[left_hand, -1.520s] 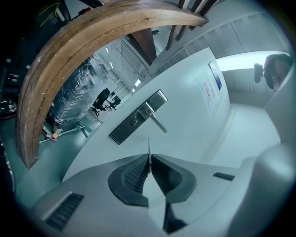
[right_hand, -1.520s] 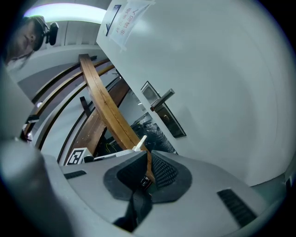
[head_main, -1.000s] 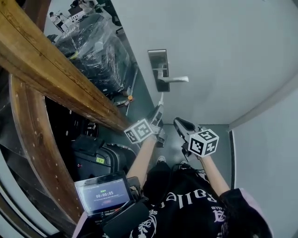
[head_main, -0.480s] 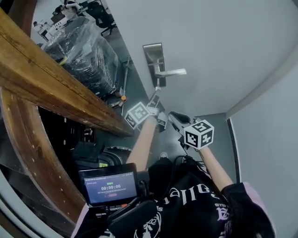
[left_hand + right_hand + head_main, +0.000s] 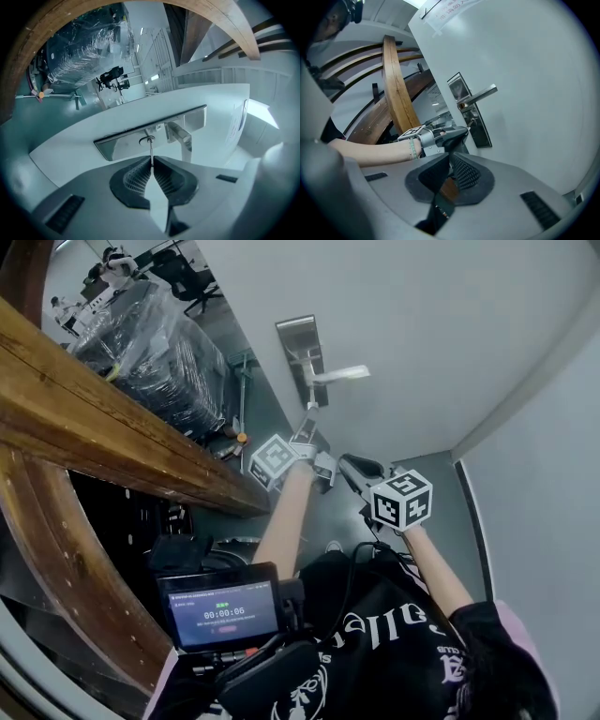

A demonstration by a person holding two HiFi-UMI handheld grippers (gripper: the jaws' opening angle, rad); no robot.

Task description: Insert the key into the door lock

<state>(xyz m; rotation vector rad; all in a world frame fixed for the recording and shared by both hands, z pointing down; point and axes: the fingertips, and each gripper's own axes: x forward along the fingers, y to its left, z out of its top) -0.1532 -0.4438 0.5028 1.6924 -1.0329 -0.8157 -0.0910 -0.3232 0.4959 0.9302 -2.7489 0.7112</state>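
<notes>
**Metal key at the keyhole, depth hard to judge**

Metal shows as a thin sliver: the key (image 5: 151, 151) is pinched edge-on between the closed jaws of the left gripper (image 5: 151, 161). Only its narrow blade sticks out past the ribbed pads. The blade's tip meets the round keyhole (image 5: 147, 139) in the steel lock plate (image 5: 150, 133). How far it has gone in cannot be told, since the blade hides the slot in the left gripper view and the key is too small in the other views. The key's head is buried between the pads.

The door handle (image 5: 180, 136) juts out just beside the keyhole, on the same plate, with the pale door (image 5: 422, 324) behind it. The right gripper (image 5: 450, 159) hangs back from the door, below and beside the left one. Its jaws are drawn together with nothing between them. In its view the left forearm (image 5: 370, 152) and left gripper cross in front and cover the lower end of the lock plate. A paper notice (image 5: 447, 11) on the door is cut off at the top edge, its print unreadable.

To the left runs a heavy wooden beam (image 5: 103, 423), with a plastic-wrapped bundle (image 5: 155, 348) beyond it. A small screen (image 5: 223, 613) glows near the person's chest.
</notes>
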